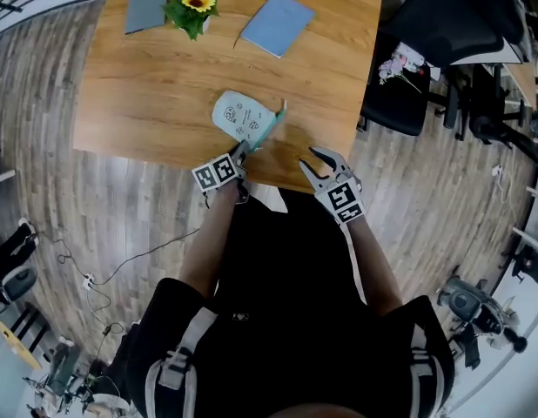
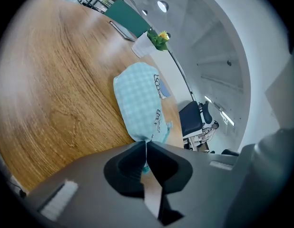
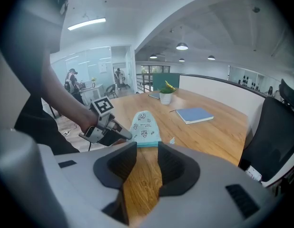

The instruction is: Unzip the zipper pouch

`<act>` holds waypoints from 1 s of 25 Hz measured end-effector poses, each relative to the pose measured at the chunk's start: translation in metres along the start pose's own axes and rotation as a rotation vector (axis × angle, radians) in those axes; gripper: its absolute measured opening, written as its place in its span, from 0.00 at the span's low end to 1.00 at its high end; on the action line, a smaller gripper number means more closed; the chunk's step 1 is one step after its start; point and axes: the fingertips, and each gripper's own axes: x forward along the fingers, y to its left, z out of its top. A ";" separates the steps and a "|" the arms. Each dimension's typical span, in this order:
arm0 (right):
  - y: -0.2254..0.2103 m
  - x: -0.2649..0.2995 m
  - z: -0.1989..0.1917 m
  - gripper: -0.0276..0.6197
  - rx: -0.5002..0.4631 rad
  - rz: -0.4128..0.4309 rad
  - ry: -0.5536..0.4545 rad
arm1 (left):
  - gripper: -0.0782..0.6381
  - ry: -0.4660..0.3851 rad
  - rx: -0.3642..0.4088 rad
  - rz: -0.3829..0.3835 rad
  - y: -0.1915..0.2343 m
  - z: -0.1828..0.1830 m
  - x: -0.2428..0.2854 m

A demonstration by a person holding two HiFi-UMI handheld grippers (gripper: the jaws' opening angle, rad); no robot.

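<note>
Anchoring step: left gripper clamped on pouch corner; right gripper half open, empty, near; zipper tab likely needs gripping next.

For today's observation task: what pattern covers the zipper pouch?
The pouch is pale mint check with cartoon prints; left gripper view.

Mint checked pouch, blue notebook

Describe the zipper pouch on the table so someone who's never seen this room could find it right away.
Start at the wooden table, at its near edge by the person. The pouch is there, one corner pinched in the left gripper. It is pale mint, soft and rounded with small cartoon prints, unlike the flat blue notebook and the sunflower pot farther back.
</note>
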 end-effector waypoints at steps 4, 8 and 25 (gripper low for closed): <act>0.001 0.001 0.004 0.25 0.009 -0.003 -0.020 | 0.11 -0.010 -0.053 -0.059 -0.009 0.004 -0.005; 0.002 0.002 0.012 0.24 0.015 -0.007 -0.041 | 0.11 -0.014 -0.078 -0.091 -0.020 0.007 -0.008; 0.004 0.005 0.030 0.22 0.028 -0.044 -0.100 | 0.11 -0.020 -0.032 -0.219 -0.073 0.038 -0.023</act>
